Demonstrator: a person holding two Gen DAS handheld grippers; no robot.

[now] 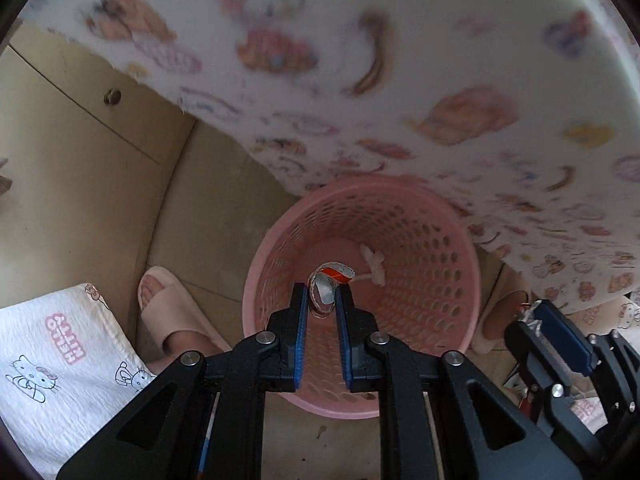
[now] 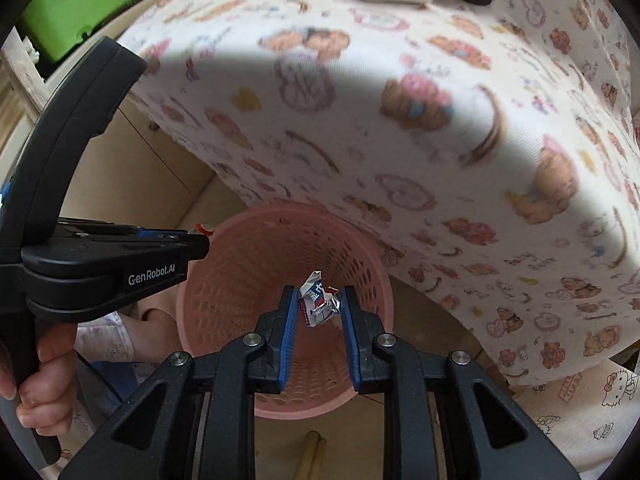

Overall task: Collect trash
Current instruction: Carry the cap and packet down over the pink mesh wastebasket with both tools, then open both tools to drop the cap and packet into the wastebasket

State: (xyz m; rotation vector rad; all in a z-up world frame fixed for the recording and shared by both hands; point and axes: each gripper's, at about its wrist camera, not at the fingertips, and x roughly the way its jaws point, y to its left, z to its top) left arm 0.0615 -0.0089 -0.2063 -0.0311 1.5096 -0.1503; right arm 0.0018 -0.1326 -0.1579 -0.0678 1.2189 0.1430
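Left gripper (image 1: 322, 300) aimed almost straight down over the pink basket (image 1: 472, 280), blue-padded jaws clamped on a crumpled red-and-silver wrapper (image 1: 330, 284) held above the basket's mouth. Right gripper (image 2: 320, 304) tilted steeply down over the same basket from the right, jaws pinched on a crushed silver, blue and red wrapper scrap (image 2: 318, 300), also poised over the opening. In the right wrist view, left gripper seen side-on at the left, over the basket's left rim, gripped by a hand (image 2: 44, 376) low at the frame edge; only fingers and part of the palm visible there. In the left wrist view, right gripper showing only as a dark body with a blue pad at the lower right, its fingertips cut off and its load hard to make out. Inside the basket, a small white scrap (image 1: 374, 262) lying on the far right of the bottom. Far rim of the basket hidden under the overhang of a cartoon-print cloth (image 1: 400, 80), much blurred. Left of the basket, a foot in a pale slipper (image 1: 172, 312) on the floor; a second slipper on the right mostly covered by cloth and gripper. Printing on both wrappers too crumpled to read.
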